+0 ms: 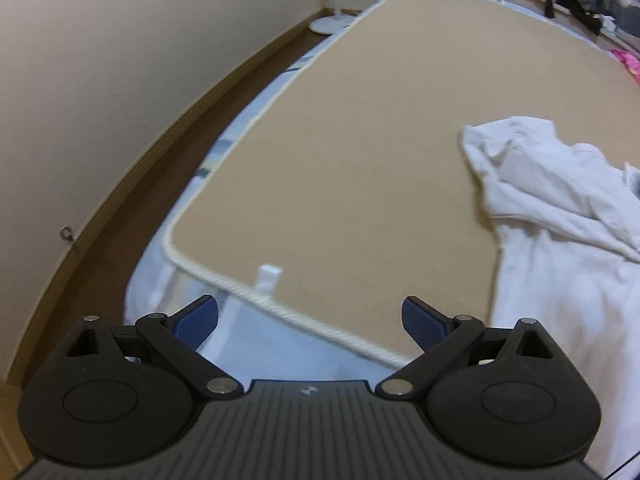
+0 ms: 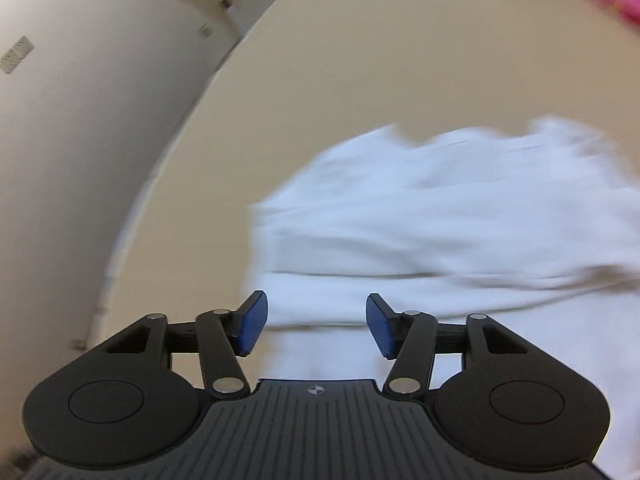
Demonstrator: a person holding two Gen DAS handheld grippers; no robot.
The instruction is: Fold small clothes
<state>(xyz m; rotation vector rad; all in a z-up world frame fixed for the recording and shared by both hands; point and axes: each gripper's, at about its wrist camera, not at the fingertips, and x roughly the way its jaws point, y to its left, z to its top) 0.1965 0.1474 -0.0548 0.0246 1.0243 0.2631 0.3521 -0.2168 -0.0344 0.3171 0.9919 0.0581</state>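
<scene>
A white garment (image 1: 560, 224) lies crumpled on a tan mat (image 1: 360, 140), at the right of the left wrist view. My left gripper (image 1: 310, 322) is open and empty, above the mat's near rope-trimmed edge, left of the garment. In the right wrist view the same white garment (image 2: 440, 220) fills the middle and right, blurred by motion, on the tan mat (image 2: 360, 60). My right gripper (image 2: 316, 322) is open and empty, just above the garment's near part.
The mat lies on a light blue bedsheet (image 1: 280, 344). A cream wall (image 1: 120, 60) and brown floor strip (image 1: 120, 216) run along the left. A white fan stand (image 1: 332, 20) is at the far corner. Dark and pink clothes (image 1: 580, 8) pile at the far right.
</scene>
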